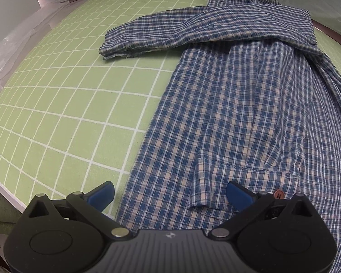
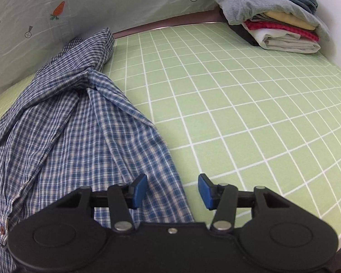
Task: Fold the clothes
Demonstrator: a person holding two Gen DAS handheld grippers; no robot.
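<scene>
A blue and white checked shirt [image 1: 234, 104] lies spread on the green gridded mat [image 1: 68, 104], one sleeve [image 1: 170, 31] folded across its top toward the left. My left gripper [image 1: 170, 195] hovers over the shirt's near hem, open, its blue pads straddling the left edge and a turned-up flap beside a brown button [image 1: 278, 193]. In the right wrist view the same shirt [image 2: 75, 127] fills the left half. My right gripper [image 2: 172, 191] is open over the shirt's right hem edge, with the left pad above cloth and the right pad above the mat [image 2: 250, 104].
A stack of folded clothes [image 2: 277, 20] sits at the mat's far right corner. A pale sheet with a carrot print [image 2: 58, 10] hangs behind the mat. Clear plastic [image 1: 9, 50] lies along the mat's left edge.
</scene>
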